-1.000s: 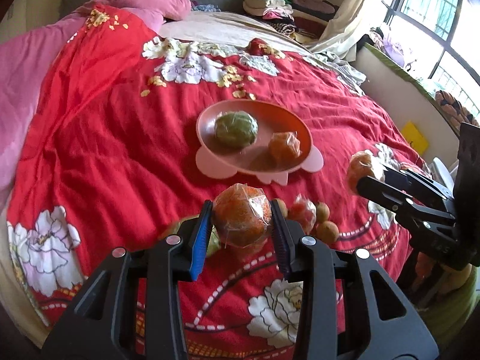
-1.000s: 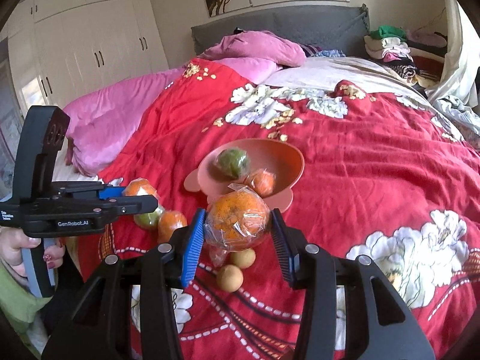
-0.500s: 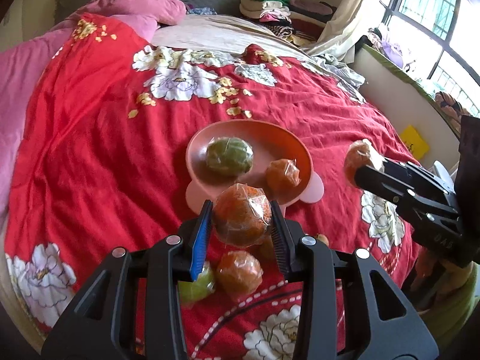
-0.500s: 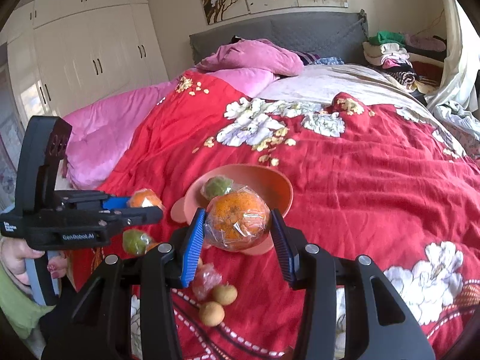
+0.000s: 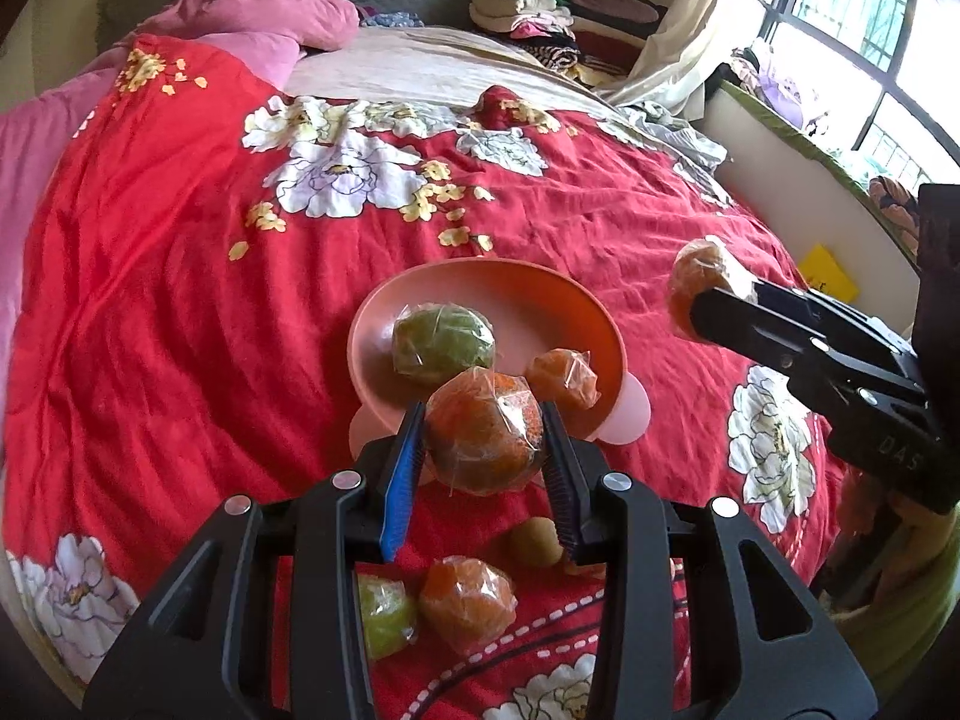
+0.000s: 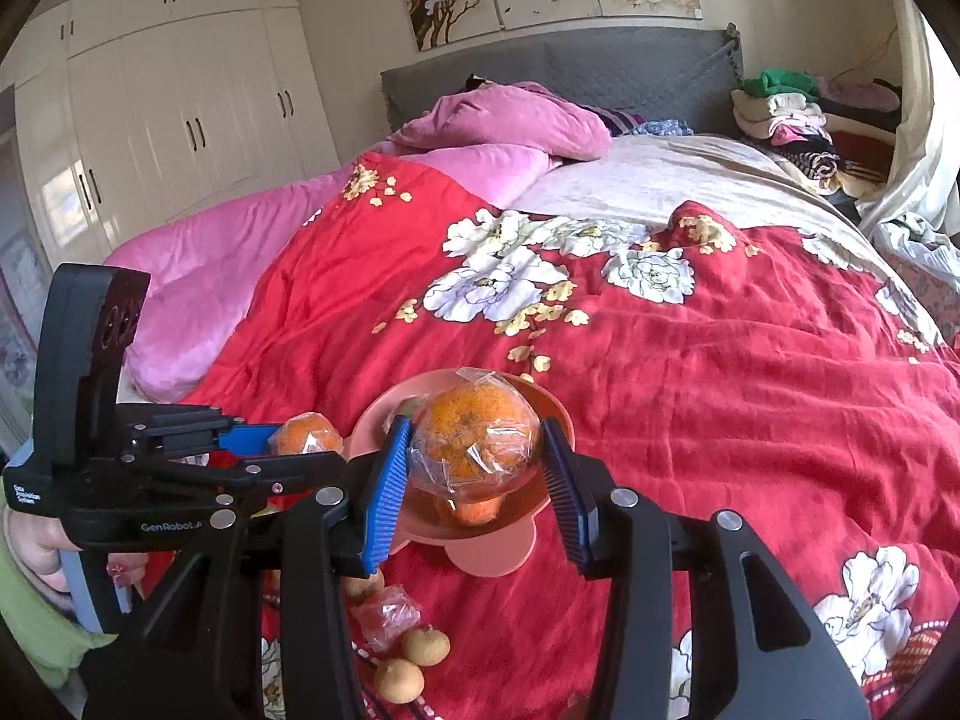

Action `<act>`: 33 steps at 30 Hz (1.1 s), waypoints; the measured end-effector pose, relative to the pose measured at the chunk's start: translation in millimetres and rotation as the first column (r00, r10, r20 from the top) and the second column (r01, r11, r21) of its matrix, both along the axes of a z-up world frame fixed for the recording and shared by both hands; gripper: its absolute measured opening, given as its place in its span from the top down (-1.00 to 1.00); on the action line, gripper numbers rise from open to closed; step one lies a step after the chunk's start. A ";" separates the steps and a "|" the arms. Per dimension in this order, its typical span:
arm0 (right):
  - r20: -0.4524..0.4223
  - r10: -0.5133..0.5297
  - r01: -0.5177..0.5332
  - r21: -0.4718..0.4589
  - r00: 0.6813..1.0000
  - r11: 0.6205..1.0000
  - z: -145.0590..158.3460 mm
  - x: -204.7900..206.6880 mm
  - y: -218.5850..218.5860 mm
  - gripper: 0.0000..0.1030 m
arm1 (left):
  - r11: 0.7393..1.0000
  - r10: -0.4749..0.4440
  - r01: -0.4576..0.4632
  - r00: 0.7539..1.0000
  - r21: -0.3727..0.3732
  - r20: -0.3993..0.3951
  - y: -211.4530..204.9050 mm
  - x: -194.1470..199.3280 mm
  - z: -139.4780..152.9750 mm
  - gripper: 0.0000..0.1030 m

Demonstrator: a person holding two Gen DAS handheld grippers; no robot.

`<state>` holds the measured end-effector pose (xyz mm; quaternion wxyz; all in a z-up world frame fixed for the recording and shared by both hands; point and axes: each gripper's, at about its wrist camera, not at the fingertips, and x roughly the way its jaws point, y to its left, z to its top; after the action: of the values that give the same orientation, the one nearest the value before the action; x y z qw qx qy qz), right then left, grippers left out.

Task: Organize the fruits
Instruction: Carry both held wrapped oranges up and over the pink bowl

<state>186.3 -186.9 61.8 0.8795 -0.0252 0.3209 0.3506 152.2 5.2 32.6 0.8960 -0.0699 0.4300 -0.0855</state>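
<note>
Red floral bedspread (image 5: pixel 180 300); both grippers, left (image 5: pixel 483 447) and right (image 6: pixel 477 450), each clamp a wrapped orange near the pink bowl (image 5: pixel 480 282), likely for dropping in.

Home bedroom. Bed with red floral quilt (image 6: pixel 720 396) spread ahead of the grippers, pink duvet (image 6: pixel 498 126) and grey padded headboard (image 6: pixel 600 66) beyond it, white wardrobe (image 6: pixel 180 102) far left, folded clothes (image 6: pixel 786 108) far right, window (image 5: pixel 870 30) to the right.
</note>
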 end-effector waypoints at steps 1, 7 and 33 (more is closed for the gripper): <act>0.000 0.002 -0.002 -0.001 1.000 1.000 0.3 1.1 0.6 0.18 | 1.000 -0.002 0.002 1.000 0.001 -0.002 -0.3 1.7 -0.5 0.43; 0.008 0.015 -0.015 -0.014 1.000 1.000 3.7 12.6 8.4 0.18 | 1.000 -0.011 0.011 1.000 0.014 -0.013 -2.7 9.2 -4.4 0.43; -0.070 0.077 -0.085 -0.125 0.995 0.989 -19.8 63.4 48.1 0.18 | 0.997 -0.050 0.054 0.995 0.049 -0.086 -14.9 38.1 -29.5 0.43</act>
<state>249.7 -138.8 42.0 0.8501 -0.0830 0.3700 0.3653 190.2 -9.7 3.1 0.8759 -0.0391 0.4714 -0.0945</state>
